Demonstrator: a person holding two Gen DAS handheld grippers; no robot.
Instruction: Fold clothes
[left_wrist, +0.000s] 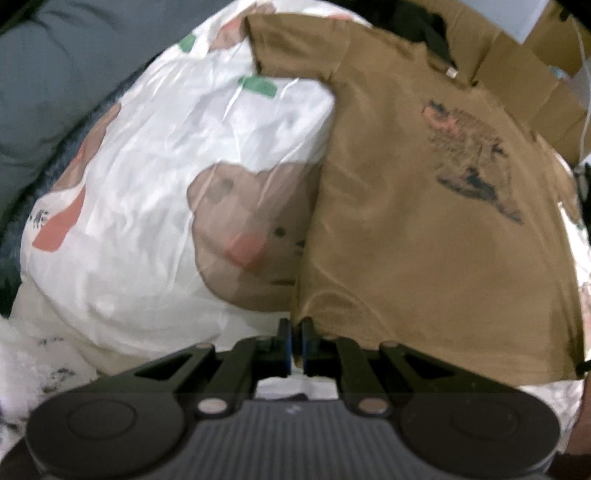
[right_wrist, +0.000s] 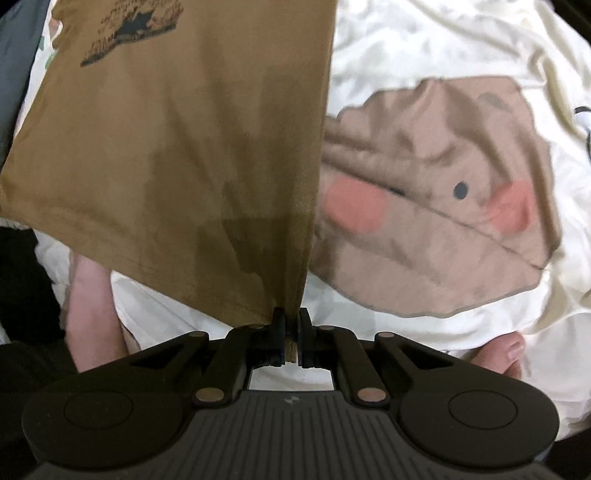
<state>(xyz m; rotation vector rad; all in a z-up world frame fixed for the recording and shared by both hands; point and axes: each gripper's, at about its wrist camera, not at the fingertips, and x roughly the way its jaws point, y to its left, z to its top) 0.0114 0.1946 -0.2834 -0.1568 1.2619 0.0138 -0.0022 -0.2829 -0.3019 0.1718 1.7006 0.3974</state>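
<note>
Left wrist view: I have the left claw (left_wrist: 297, 325) pressed together on a bottom hem corner of the brown T-shirt (left_wrist: 424, 206). The shirt spreads ahead and right of the claw over the white printed duvet (left_wrist: 155, 177), long axis running away, collar at the far end. Right wrist view: the right claw (right_wrist: 291, 321) is pinching the opposite hem corner; the shirt (right_wrist: 177, 147) stretches ahead and left, chest print farthest.
</note>
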